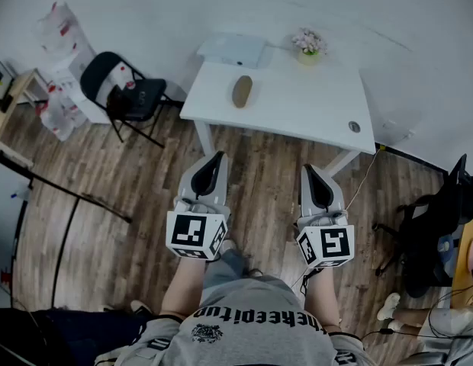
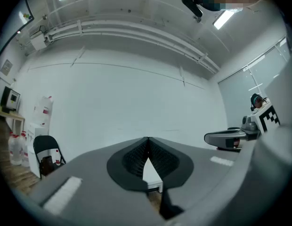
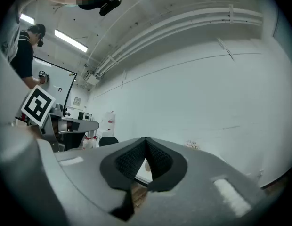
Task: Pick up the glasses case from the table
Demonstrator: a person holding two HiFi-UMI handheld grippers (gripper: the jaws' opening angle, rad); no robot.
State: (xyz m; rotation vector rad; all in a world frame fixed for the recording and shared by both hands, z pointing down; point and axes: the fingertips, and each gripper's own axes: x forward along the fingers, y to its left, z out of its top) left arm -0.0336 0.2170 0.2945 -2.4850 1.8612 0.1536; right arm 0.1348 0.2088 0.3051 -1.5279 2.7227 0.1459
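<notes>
Open floor point(image 1: 259, 174) before table point(image 1: 305, 101), chair point(image 1: 122, 90) leftward

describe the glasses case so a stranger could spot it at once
Find the white table by the far wall. On its left half lies the glasses case, in front of a flat white box. It is the only tan, oval thing there; the flower pot and small round disc sit further right.
</notes>
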